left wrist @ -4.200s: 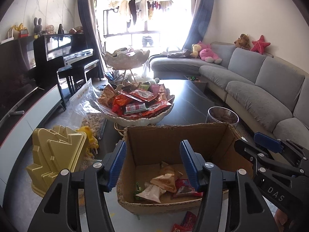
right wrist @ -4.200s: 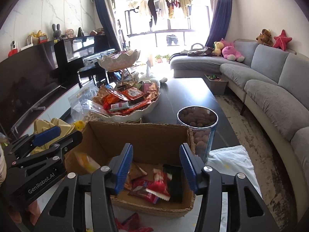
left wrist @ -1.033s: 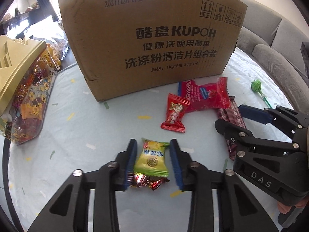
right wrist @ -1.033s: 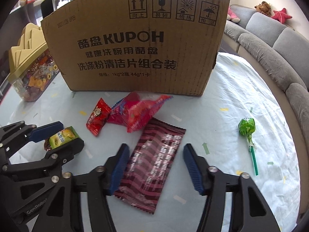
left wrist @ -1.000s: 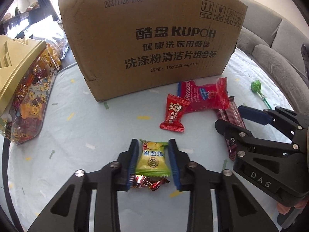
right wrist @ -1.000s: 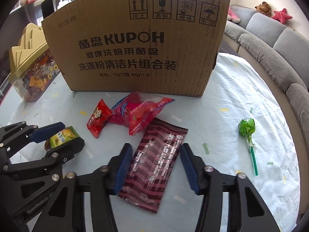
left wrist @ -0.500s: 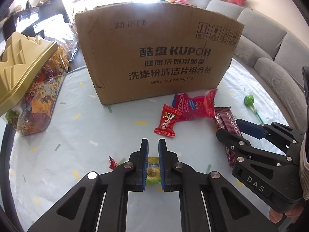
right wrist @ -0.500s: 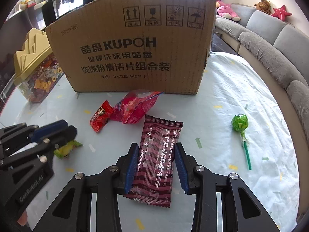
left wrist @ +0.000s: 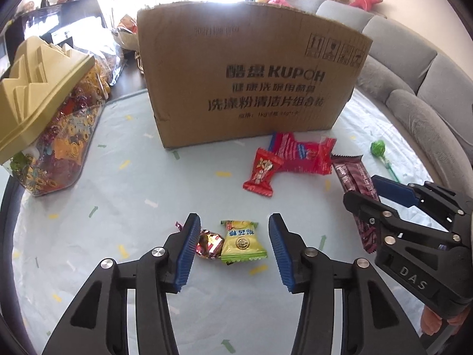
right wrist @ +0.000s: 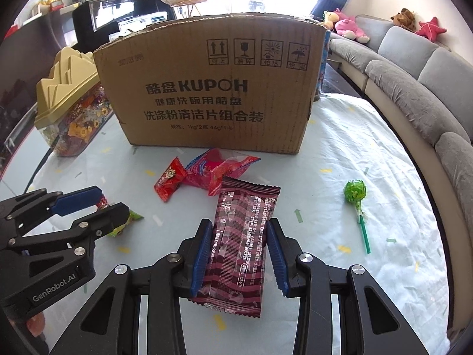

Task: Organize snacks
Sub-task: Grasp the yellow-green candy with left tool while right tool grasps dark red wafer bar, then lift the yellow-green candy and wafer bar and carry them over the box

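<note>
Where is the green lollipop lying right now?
In the right wrist view the green lollipop lies alone on the pale tablecloth, right of the maroon wrapper in the right gripper, toward the sofa side.

Backlit window glare, fisheye-warped edges.

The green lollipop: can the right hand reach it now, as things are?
Probably not yet: the right tongs are shut on the maroon bar. The cloth around the lollipop is bare, so the path itself looks free.
</note>
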{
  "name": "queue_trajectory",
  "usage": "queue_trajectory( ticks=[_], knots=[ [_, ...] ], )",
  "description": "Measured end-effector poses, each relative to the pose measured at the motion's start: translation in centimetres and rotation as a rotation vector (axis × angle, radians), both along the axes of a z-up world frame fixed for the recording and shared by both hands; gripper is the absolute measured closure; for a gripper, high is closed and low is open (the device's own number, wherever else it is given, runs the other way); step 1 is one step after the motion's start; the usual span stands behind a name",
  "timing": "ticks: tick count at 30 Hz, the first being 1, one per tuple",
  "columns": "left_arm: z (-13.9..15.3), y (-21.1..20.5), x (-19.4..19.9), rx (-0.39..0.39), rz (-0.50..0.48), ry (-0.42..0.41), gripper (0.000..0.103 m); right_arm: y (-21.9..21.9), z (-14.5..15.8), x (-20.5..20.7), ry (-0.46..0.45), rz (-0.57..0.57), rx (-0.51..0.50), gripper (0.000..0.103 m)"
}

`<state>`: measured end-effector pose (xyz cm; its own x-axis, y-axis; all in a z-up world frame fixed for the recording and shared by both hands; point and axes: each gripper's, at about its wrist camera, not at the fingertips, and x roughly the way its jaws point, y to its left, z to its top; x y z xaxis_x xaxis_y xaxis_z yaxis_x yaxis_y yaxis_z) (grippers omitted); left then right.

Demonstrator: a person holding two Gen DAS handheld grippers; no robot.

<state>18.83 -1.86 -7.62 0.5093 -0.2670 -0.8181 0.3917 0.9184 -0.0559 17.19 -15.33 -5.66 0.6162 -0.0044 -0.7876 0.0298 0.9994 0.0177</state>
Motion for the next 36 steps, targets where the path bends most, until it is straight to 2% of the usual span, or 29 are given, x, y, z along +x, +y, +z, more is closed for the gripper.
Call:
queue_trajectory(
  ticks=[8,11,14,17,27,36],
  knots=[
    [-0.9,-1.5,0.4,0.057,-0.012,-0.009,0.057,0.2,-0.5,0.2,0.012,0.008,0.007,0.064],
    [-1.1,-2.2,0.1,0.098,-0.019,-0.03,0.063,-0.1,-0.8,0.3,0.019,0.005,0.018,0.065],
    [-1.2,-2.7,-0.2,0.089,-0.041,-0.01,0.072,-0.3,-1.1,0.3,0.024,0.003,0.029,0.065],
    [-1.7,-3.1,-0.3,0.105,-0.048,0.0,0.075,-0.3,-1.3,0.2,0.03,0.008,0.043,0.065],
    [-0.8,-1.4,-0.9,0.005,0.038,0.006,0.077,-0.4,-1.1,-0.4,0.023,0.009,0.049,0.066],
    [1.4,-0.7,-2.3,-0.025,0.077,-0.036,0.077,-0.7,0.5,-1.9,-0.019,0.016,0.055,0.066]
  ],
)
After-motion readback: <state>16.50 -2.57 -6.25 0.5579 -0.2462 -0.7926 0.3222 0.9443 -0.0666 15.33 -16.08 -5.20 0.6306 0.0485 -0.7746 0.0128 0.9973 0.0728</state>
